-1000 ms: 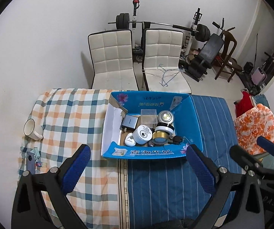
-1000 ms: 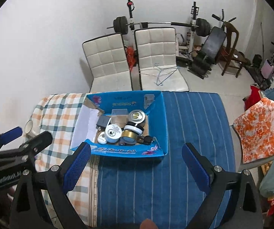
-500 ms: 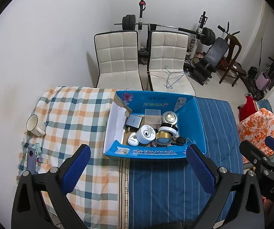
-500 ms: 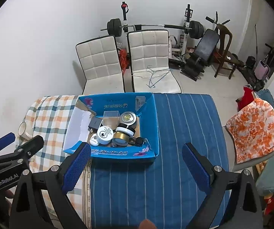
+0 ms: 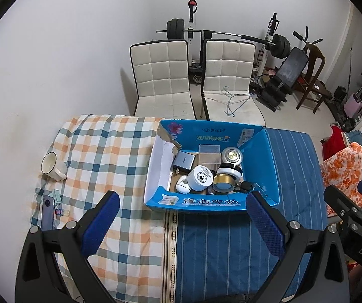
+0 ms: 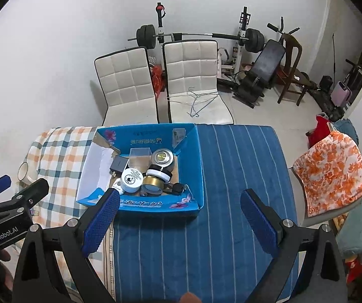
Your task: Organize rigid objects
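Small rigid items sit piled in the open blue cardboard box [image 5: 269, 151]; both claws, left claw [image 5: 181, 224] and right claw [image 6: 178, 221], gape wide, empty; a white ceramic mug [image 5: 52, 166] lies outside it

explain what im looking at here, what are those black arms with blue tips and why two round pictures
Those are two handheld grippers, no robot: a person holds one in each hand. Each carries a fisheye camera looking along its fingers, hence two round pictures. The left gripper and right gripper are both open and hold nothing; each also shows at the edge of the other's view. Below is a table under a checked cloth and a blue striped cloth. On it stands a blue cardboard box holding small items, such as a white round tin and a gold-rimmed tin. A white mug sits at the left.
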Demonstrator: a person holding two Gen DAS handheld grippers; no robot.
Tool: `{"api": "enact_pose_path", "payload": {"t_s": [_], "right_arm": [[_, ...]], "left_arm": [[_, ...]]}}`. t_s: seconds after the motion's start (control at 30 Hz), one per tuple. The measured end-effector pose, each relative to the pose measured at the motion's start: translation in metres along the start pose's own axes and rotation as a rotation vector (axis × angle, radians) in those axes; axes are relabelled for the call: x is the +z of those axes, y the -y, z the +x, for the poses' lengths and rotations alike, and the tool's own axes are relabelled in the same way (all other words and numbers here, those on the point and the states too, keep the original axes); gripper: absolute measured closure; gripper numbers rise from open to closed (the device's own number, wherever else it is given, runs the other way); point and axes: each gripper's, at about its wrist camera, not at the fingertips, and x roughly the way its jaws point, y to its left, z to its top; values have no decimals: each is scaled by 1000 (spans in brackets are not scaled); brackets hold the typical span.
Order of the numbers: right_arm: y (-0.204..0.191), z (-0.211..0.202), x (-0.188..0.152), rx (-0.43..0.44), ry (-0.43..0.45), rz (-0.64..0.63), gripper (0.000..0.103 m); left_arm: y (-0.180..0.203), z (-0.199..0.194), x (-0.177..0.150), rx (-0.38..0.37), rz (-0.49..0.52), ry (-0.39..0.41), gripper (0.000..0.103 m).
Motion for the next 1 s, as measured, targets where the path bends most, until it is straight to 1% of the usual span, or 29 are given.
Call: {"api": "enact_pose_path", "payload": {"t_s": [0.13, 0.2, 0.53, 0.73, 1.0], "right_arm": [[2, 5, 0, -9, -10, 0, 5], [2, 6, 0, -24, -10, -5, 5], [2, 10, 1, -57, -8, -13, 5], [2, 11, 1, -57, -9, -14, 5], [0, 11, 1, -60, -10, -11, 5]], "left_arm": [[0, 0, 0, 1, -2, 2, 0], [0, 2, 0, -10, -1, 0, 0], [-2, 12, -3, -1, -4, -20, 0], [-4, 15, -3, 9, -3, -29, 0], [-9, 14, 1, 13, -6, -13, 0]]}}
